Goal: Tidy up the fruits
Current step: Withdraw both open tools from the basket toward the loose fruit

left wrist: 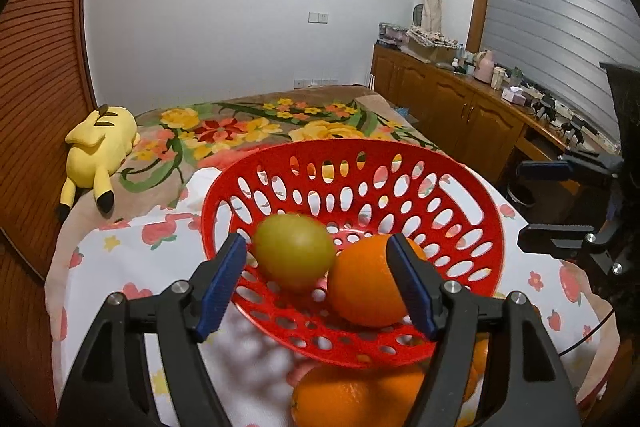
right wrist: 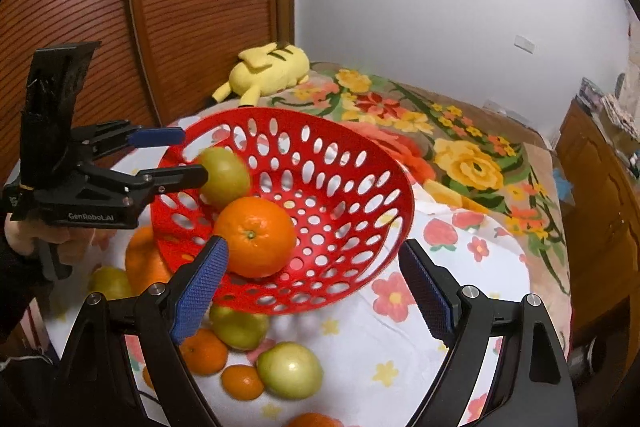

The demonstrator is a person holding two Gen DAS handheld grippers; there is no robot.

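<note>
A red perforated basket [left wrist: 460, 187] [right wrist: 360, 187] sits on a fruit-print cloth and holds a green fruit [left wrist: 294, 253] [right wrist: 224, 177] and an orange [left wrist: 360, 283] [right wrist: 256, 241]. My left gripper [left wrist: 316, 287] [right wrist: 188, 159] is open over the basket's near rim; the green fruit lies blurred just beyond its fingertips, free of the pads. My right gripper [right wrist: 316, 291] [left wrist: 540, 203] is open and empty at the basket's right side. Loose fruit lies in front of the basket: oranges [right wrist: 204, 351] [left wrist: 352, 395] and green fruits [right wrist: 290, 369].
The cloth [right wrist: 380, 347] covers a small table beside a bed with a floral blanket [left wrist: 260, 127]. A yellow plush toy [left wrist: 100, 151] lies on the bed by a wooden louvred door [right wrist: 180, 7]. A cluttered wooden cabinet [left wrist: 460, 95] stands at the right.
</note>
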